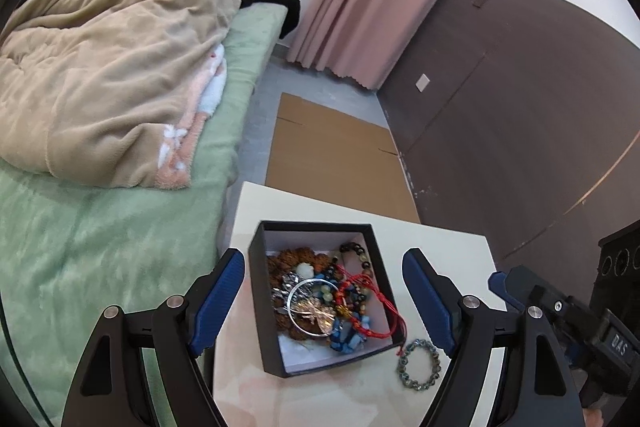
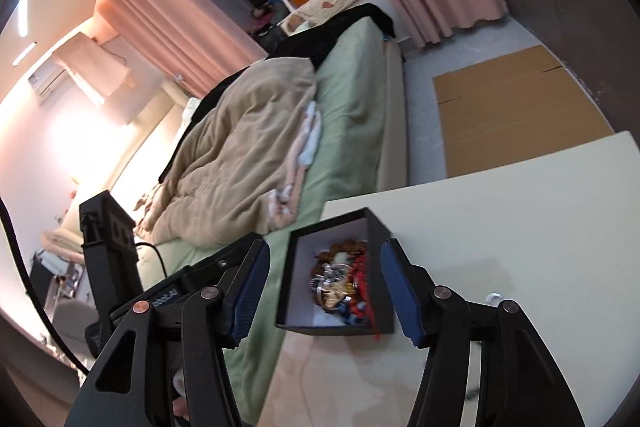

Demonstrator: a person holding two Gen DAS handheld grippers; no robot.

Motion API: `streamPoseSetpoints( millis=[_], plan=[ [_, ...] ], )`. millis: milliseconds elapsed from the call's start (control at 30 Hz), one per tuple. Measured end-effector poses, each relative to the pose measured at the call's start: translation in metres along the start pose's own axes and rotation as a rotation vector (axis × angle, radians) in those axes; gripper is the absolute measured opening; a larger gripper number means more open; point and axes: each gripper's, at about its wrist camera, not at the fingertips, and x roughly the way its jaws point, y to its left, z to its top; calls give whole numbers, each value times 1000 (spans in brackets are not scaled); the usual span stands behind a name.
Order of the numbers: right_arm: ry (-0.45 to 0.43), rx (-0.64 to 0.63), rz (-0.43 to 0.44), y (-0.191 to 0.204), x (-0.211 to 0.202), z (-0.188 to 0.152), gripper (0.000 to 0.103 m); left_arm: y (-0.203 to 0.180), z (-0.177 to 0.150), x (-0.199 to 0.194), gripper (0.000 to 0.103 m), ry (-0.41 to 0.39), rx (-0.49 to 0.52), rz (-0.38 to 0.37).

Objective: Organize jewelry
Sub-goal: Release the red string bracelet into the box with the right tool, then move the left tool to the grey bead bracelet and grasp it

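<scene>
An open black jewelry box (image 1: 260, 247) stands on a white table (image 1: 320, 205). It holds a tangle of bracelets: brown beads, a silver bangle (image 1: 312, 307), blue stones, a red cord and dark beads. A grey-green beaded bracelet (image 1: 419, 363) lies on the table just right of the box. My left gripper (image 1: 324, 301) is open, its blue fingers either side of the box. My right gripper (image 2: 322, 293) is open too, its fingers flanking the same box (image 2: 380, 227) from the side. Its tip also shows in the left wrist view (image 1: 500, 285).
A bed with a green sheet (image 1: 100, 247) and a beige blanket (image 1: 100, 67) runs along the table's left edge. Flat cardboard (image 1: 332, 147) lies on the floor beyond the table. A dark wall (image 1: 520, 107) and pink curtains (image 1: 360, 7) stand behind.
</scene>
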Motion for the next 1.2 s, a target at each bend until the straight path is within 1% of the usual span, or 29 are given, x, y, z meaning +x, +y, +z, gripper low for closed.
streamPoseSetpoints(
  millis=[233, 467, 500, 533, 600, 733, 867, 1033, 1133, 1200],
  plan=[
    [-1, 57, -89, -26, -23, -6, 59, -20, -12, -2, 82, 16, 66, -20],
    [-13, 89, -129, -41, -41, -7, 59, -36, -23, 0, 82, 34, 104, -38],
    [-12, 95, -133, -44, -43, -8, 64, -39, -25, 1, 82, 37, 113, -41],
    [-10, 102, -138, -47, -46, -9, 73, -42, -27, 1, 82, 39, 121, -43],
    [-11, 107, -145, -51, -50, -11, 78, -49, -31, 2, 82, 44, 139, -50],
    [-25, 130, -163, -61, -62, -13, 78, -64, -42, 6, 82, 64, 184, -57],
    [-13, 158, -187, -71, -68, -16, 78, -76, -54, 12, 82, 89, 220, -49],
    [11, 188, -273, -83, -75, -22, 78, -87, -67, 19, 82, 128, 244, -43],
    [15, 196, -305, -88, -79, -24, 78, -94, -75, 21, 81, 137, 276, -27],
    [15, 197, -322, -92, -84, -26, 78, -98, -80, 24, 77, 150, 289, -19]
  ],
)
